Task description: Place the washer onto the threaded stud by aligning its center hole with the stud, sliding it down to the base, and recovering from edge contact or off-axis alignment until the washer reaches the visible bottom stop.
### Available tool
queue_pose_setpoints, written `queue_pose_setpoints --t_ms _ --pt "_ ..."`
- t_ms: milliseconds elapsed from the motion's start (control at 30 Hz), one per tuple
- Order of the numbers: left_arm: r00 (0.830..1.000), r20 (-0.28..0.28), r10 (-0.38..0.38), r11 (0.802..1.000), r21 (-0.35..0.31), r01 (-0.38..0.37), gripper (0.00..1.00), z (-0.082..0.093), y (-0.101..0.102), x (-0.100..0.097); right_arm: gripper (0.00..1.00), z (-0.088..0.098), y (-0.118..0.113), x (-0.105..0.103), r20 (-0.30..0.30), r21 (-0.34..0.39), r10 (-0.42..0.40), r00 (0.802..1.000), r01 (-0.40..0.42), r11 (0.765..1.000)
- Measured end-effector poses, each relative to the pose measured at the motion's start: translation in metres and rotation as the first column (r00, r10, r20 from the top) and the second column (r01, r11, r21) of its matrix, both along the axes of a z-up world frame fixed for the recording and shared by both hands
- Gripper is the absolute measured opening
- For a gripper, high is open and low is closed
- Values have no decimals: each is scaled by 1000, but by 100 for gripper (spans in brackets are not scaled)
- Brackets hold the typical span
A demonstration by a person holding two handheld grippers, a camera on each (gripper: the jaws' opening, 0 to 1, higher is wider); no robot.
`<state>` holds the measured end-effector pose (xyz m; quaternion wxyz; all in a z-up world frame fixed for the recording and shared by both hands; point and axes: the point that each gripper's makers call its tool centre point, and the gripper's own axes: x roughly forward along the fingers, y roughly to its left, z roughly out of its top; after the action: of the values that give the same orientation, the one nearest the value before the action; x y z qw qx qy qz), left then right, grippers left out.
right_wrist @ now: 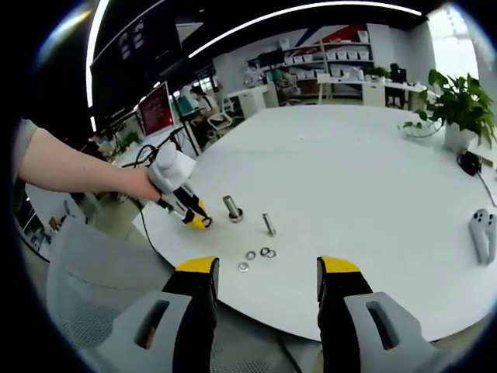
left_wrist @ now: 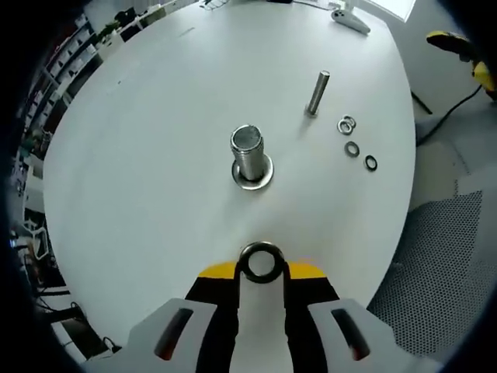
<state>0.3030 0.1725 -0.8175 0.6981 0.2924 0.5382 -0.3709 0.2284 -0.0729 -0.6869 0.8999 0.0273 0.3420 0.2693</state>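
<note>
Pinched between the yellow-tipped left gripper (left_wrist: 262, 272) jaws sits the silver ring washer (left_wrist: 261, 262), just short of the thick threaded steel stud (left_wrist: 248, 154) standing on the white table (left_wrist: 140, 155); right gripper (right_wrist: 266, 273) hangs wide open, holding nothing.

A round white table (right_wrist: 373, 179) carries a white controller (right_wrist: 483, 233) at its 3 o'clock edge. A potted plant (right_wrist: 458, 101) stands at 2 o'clock. A grey mesh chair (left_wrist: 439, 264) sits beside the table at 4 o'clock. Shelves (right_wrist: 342, 62) line the far wall at 12 o'clock.
</note>
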Motion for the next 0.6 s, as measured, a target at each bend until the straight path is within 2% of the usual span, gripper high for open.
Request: queue_pose_setpoints --t_ms 233,333,400,600 --pt "999 35 -8 1000 -29 9 19 23 -6 13 53 0 0 0 -1 -1 -1 1000 1 1000" --pt "998 53 -37 999 -29 39 19 32 -11 19 53 -1 -1 0 -4 -6 -2 1000 2 1000" --pt "991 69 -115 993 17 114 19 38 -12 22 53 0 -2 0 -2 -1 -6 1000 6 1000" --pt "987 92 -130 991 -8 131 19 57 -27 32 53 0 -3 0 0 0 -11 1000 11 1000"
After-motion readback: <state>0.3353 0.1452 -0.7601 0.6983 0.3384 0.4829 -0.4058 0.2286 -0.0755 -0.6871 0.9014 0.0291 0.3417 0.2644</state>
